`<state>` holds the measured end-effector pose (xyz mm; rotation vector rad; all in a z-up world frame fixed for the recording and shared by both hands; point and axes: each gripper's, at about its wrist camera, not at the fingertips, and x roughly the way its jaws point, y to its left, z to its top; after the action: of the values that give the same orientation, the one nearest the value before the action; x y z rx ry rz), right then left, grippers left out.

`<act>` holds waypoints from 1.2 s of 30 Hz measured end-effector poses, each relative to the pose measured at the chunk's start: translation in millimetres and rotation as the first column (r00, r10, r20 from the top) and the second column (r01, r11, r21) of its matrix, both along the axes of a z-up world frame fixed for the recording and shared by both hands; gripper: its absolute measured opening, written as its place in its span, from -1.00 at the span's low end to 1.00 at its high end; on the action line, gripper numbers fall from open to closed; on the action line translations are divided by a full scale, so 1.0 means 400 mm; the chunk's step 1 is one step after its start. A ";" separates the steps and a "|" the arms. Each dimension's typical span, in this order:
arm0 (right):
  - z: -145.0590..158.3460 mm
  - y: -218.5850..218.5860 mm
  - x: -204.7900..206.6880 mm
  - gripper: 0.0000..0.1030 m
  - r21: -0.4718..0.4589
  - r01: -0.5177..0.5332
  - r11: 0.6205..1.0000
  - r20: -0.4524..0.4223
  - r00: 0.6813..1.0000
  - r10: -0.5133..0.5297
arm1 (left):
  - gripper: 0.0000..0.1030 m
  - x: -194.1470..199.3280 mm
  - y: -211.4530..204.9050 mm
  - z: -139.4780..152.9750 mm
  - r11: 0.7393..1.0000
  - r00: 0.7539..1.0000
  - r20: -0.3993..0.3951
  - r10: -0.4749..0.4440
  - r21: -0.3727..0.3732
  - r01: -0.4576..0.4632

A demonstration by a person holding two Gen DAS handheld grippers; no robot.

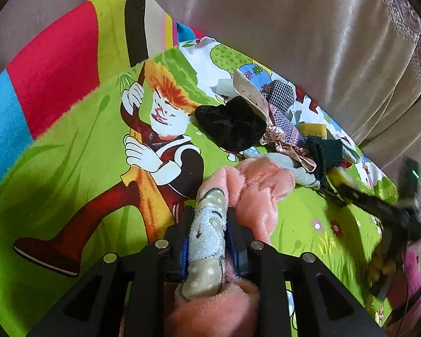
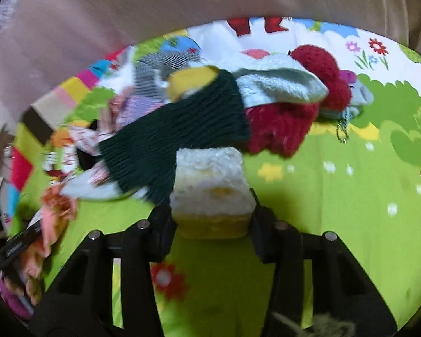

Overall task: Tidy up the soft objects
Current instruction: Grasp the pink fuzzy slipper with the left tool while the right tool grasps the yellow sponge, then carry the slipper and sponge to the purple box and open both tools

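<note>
My left gripper is shut on a pink plush cloth with a pale blue and green patch, held just above the cartoon blanket. My right gripper is shut on a yellow sponge with a white scrub top. Just beyond it lies a pile of soft things: a dark green knit piece, a red fuzzy item, a grey sock and another yellow sponge. In the left wrist view the pile holds a black velvet item and checked cloth.
A beige satin curtain hangs behind the blanket. A striped multicoloured cover lies at the far left. The right gripper also shows in the left wrist view at the right edge. Open green blanket lies right of the sponge.
</note>
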<state>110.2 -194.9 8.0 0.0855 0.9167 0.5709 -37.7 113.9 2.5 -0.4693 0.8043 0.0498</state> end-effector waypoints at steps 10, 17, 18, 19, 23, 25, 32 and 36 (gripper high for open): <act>0.038 -0.106 -0.283 -0.04 -0.147 0.047 0.988 0.116 0.993 -0.030 | -0.45 0.001 -0.003 -0.001 1.000 1.000 0.003 -0.006 0.001 0.006; 0.005 -0.145 -0.314 -0.04 -0.136 0.092 0.986 0.090 0.993 -0.080 | -0.42 0.003 -0.005 -0.001 1.000 1.000 0.000 -0.007 0.004 0.007; 0.005 -0.145 -0.317 -0.04 -0.139 0.095 0.986 0.096 0.992 -0.082 | -0.39 0.003 -0.005 -0.001 1.000 1.000 0.002 -0.011 0.003 0.011; 0.010 -0.146 -0.323 -0.04 -0.133 0.097 0.986 0.115 0.990 -0.082 | -0.39 0.003 -0.006 -0.001 1.000 1.000 0.002 -0.014 0.004 0.014; 0.005 -0.130 -0.330 -0.04 -0.163 0.088 0.983 0.130 0.989 -0.067 | -0.63 0.003 -0.033 0.006 0.996 0.999 -0.021 -0.031 0.078 0.033; 0.005 -0.126 -0.330 -0.03 -0.175 0.086 0.981 0.134 0.989 -0.063 | -0.71 -0.019 -0.066 0.014 0.993 0.997 -0.022 -0.069 0.098 0.071; 0.006 -0.151 -0.325 -0.03 -0.138 0.117 0.983 0.123 0.987 -0.101 | -0.72 -0.173 -0.192 0.025 0.983 0.988 -0.028 -0.153 0.097 0.155; 0.012 -0.154 -0.333 -0.03 -0.135 0.129 0.982 0.135 0.985 -0.111 | -0.72 -0.230 -0.203 0.065 0.982 0.985 -0.014 -0.170 0.082 0.170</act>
<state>-23.1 -256.6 12.7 -0.0248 0.8205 0.3927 -129.6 32.9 28.7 -0.3207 0.8431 -0.0736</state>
